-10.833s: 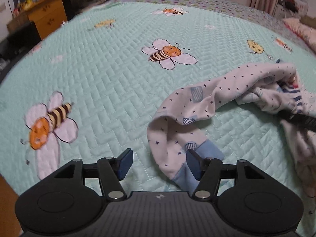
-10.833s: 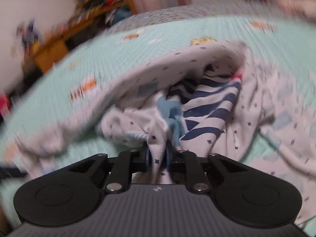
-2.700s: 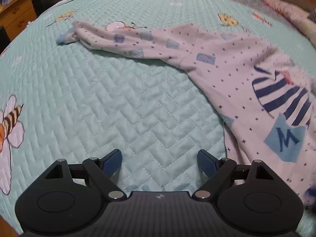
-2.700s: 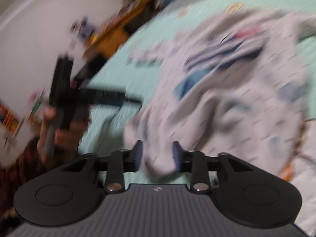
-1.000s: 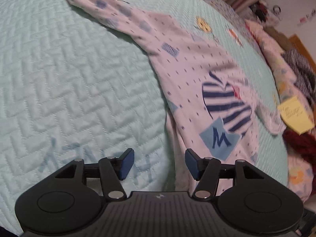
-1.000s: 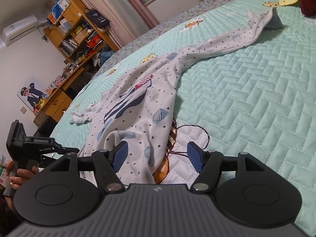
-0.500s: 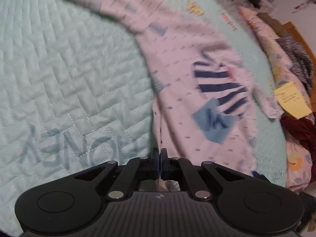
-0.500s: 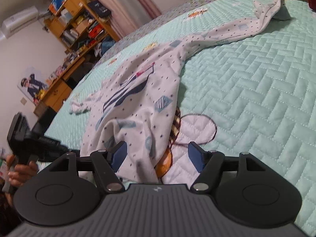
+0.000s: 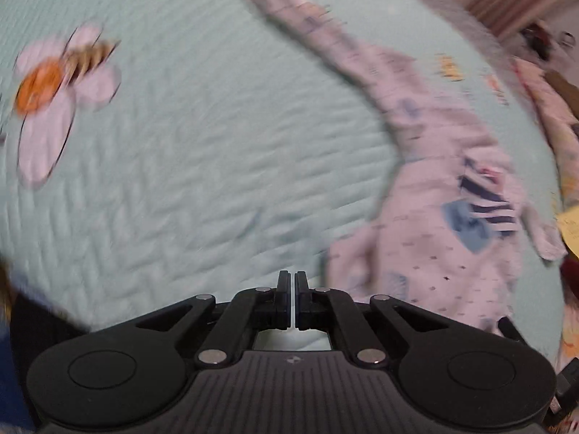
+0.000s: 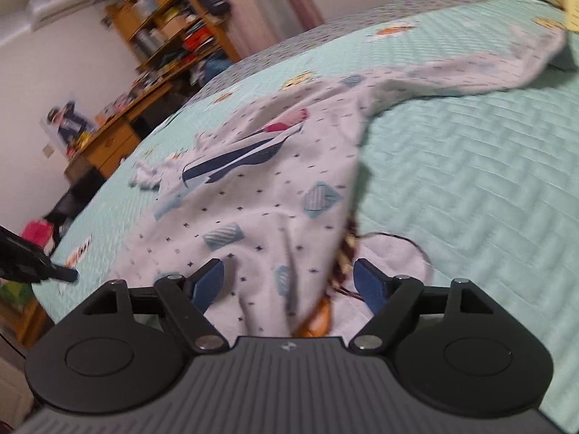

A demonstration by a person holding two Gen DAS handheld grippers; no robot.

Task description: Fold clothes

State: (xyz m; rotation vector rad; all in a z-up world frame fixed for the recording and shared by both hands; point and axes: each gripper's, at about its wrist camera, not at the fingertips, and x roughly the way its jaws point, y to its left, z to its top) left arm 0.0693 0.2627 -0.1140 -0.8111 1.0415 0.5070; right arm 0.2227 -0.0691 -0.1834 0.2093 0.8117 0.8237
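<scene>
A white long-sleeved top [image 9: 434,253] with small dark dots, blue patches and a navy striped motif lies spread on the mint quilted bedspread [image 9: 181,144]. The left wrist view is blurred. My left gripper [image 9: 292,278] is shut with no cloth visible between its pads, and the top's hem lies just right of it. In the right wrist view the top [image 10: 271,188] reaches down between the fingers of my right gripper [image 10: 289,284]. Its jaws are opening and the pads stand clear of the cloth. The left gripper [image 10: 54,271] shows at the far left by the bed's edge.
A bee print [image 9: 54,90] marks the quilt on the left; another bee [image 10: 325,311] is half covered by the hem. Wooden shelves [image 10: 170,29] and a desk [image 10: 105,144] stand beyond the bed. Pillows and clothes [image 9: 550,108] and a yellow note [image 9: 571,224] lie at the right.
The left gripper went from open to shut and swung left, so the top now lies to its right. The right gripper's jaws widened and it moved closer over the hem.
</scene>
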